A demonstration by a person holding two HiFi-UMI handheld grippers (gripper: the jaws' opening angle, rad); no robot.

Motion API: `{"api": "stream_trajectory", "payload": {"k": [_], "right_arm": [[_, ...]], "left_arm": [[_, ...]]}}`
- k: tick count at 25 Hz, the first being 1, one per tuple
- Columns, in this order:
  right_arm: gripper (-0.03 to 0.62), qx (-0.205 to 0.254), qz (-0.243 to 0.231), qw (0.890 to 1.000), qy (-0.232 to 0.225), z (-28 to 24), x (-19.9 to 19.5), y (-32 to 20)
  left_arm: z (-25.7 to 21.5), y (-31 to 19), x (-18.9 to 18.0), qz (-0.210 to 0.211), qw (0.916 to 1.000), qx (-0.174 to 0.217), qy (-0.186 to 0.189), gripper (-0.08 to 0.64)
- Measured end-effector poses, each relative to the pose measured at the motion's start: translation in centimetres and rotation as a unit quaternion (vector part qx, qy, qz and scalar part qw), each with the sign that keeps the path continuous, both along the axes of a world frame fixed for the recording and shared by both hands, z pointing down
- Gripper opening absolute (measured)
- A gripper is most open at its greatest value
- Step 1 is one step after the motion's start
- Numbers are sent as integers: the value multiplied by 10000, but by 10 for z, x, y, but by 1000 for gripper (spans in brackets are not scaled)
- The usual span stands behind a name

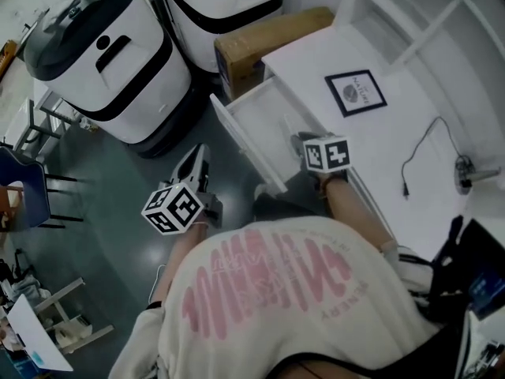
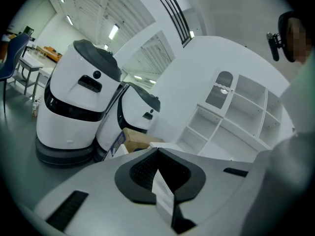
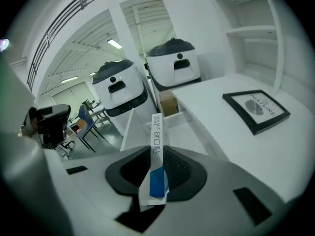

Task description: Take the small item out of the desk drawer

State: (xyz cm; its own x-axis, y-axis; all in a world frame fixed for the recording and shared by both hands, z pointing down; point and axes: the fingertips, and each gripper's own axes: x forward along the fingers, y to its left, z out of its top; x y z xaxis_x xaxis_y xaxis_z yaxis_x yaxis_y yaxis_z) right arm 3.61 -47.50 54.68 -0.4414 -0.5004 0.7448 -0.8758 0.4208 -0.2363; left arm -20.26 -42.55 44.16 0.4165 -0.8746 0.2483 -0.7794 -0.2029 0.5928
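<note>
While drawer (image 1: 272,126) stands open, right gripper (image 3: 158,154) clamps blue-white packet (image 3: 156,132); left gripper (image 2: 158,154) pinches white slip (image 2: 163,190).

A robotics lab or test hall, not a home. Two big white machines (image 1: 102,54) with dark bands stand at eleven o'clock on a glossy grey floor (image 1: 102,180) — a cardboard box (image 1: 268,42) sits just beside them. At two o'clock is a plain white desk (image 1: 410,148) with white shelves (image 2: 236,112) and one framed print (image 1: 355,92). Strip lights (image 2: 113,32) run under a high, beamed ceiling (image 2: 98,9) — blue chairs (image 1: 20,188) and a work table (image 2: 30,62) stand at nine o'clock.
</note>
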Motion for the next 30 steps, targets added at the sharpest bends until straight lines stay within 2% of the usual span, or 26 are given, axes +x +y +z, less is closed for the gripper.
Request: {"api": "stream_trajectory", "payload": {"k": [7, 15, 26, 30], "right_arm": [[92, 1002, 212, 9936, -470, -89, 10, 12], [92, 2112, 254, 9718, -1019, -187, 25, 53], [92, 2791, 91, 9464, -1622, -254, 46, 96], [92, 2869, -11, 9432, -1675, -264, 63, 115]], "left_arm": [[-37, 22, 17, 250, 9986, 431, -171, 29], [-76, 58, 39, 408, 9950, 908, -28, 29], [-105, 100, 72, 425, 9920, 1178, -162, 29], [-112, 118, 88, 301, 9920, 1217, -160, 29]]}}
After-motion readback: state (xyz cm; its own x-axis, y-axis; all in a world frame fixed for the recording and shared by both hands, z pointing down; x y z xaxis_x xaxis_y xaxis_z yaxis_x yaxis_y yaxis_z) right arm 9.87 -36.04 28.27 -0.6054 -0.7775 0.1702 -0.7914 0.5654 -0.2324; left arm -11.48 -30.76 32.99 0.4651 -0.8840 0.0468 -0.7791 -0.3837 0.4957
